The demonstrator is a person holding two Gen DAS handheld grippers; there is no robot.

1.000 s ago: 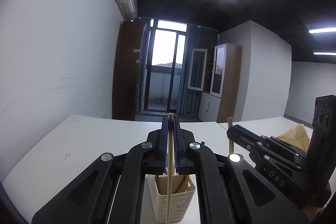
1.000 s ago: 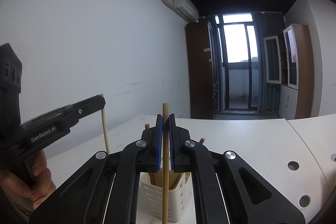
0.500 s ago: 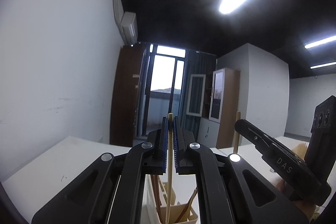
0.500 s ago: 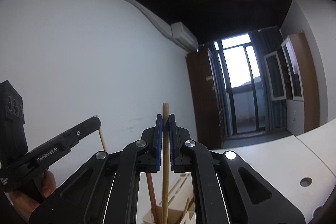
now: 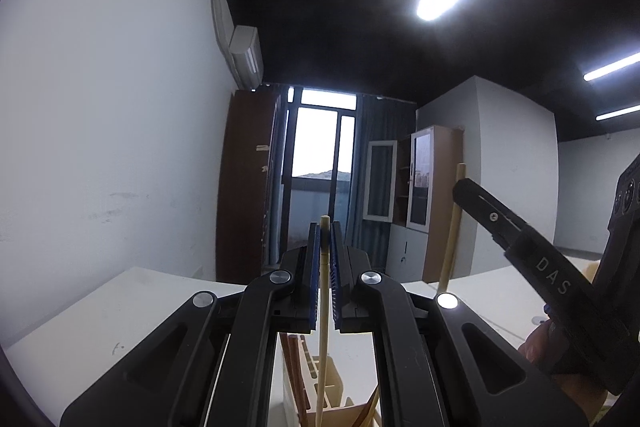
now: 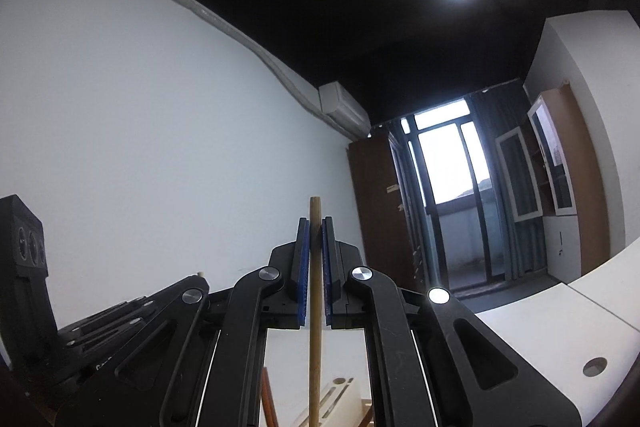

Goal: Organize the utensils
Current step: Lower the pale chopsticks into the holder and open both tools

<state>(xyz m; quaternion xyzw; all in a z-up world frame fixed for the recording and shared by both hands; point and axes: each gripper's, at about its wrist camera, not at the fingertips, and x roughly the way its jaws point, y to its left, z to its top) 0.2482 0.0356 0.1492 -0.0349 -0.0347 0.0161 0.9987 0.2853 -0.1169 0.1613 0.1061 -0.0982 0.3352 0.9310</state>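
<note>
My left gripper (image 5: 325, 227) is shut on a pale wooden chopstick (image 5: 323, 327) held upright, its lower end reaching down into a cream utensil holder (image 5: 332, 387) with brown chopsticks (image 5: 294, 367) in it. My right gripper (image 6: 315, 223) is shut on a darker wooden chopstick (image 6: 314, 327), also upright, above the same holder (image 6: 340, 401). The right gripper also shows at the right of the left wrist view (image 5: 460, 183), its chopstick (image 5: 450, 235) hanging from it. The left gripper shows at the lower left of the right wrist view (image 6: 202, 279).
The holder stands on a white table (image 5: 100, 323). The table (image 6: 560, 331) has round cable holes at the right. A white wall is on the left, with a window door and cabinets behind.
Both grippers have tilted upward and come closer to the holder, which has slid to the bottom edge of both views. Each still holds its chopstick upright.
</note>
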